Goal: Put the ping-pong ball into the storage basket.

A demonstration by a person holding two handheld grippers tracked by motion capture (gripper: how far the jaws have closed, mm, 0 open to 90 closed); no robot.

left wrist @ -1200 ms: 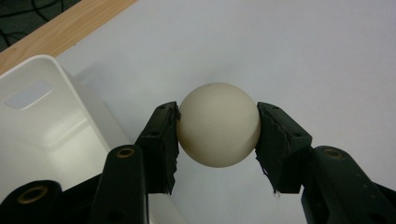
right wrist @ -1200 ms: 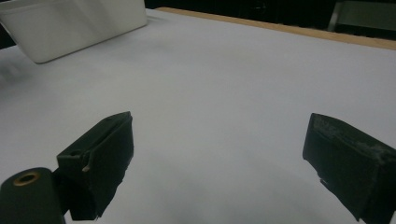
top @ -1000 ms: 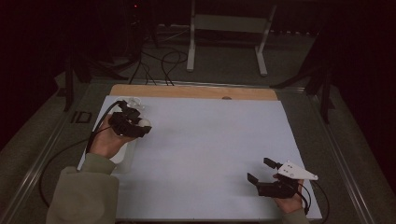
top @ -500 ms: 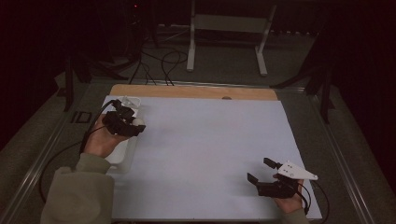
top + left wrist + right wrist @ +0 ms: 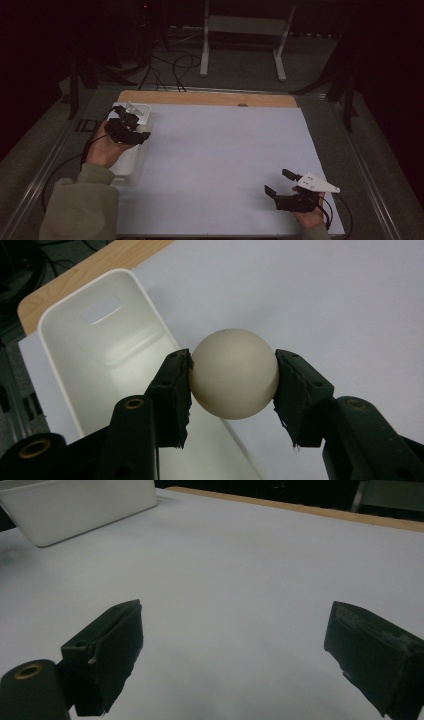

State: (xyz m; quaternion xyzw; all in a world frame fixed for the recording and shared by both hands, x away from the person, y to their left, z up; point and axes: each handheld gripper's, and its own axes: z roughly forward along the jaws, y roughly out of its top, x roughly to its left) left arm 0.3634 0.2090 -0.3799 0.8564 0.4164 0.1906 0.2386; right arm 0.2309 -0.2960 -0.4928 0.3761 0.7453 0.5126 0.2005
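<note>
High view: the left hand-held gripper (image 5: pixel 134 131) hovers over the white rectangular plastic bin (image 5: pixel 131 165) at the white worktop's (image 5: pixel 220 160) left edge. Left gripper view: it clamps a smooth cream ball (image 5: pixel 234 373); centre over the bin's hollow, then let go. Right gripper view: the right hand-held gripper (image 5: pixel 240 650) gapes empty.

High view: fixed above the near table edge, looks forward and down over the whole white mat (image 5: pixel 225 165), floor beyond. Left gripper view: close, looks steeply down past its jaws onto the white bin (image 5: pixel 100 365) and mat. Right gripper view: low, near the mat, looks almost level across it. All three views share the bin (image 5: pixel 75 505) and mat.
</note>
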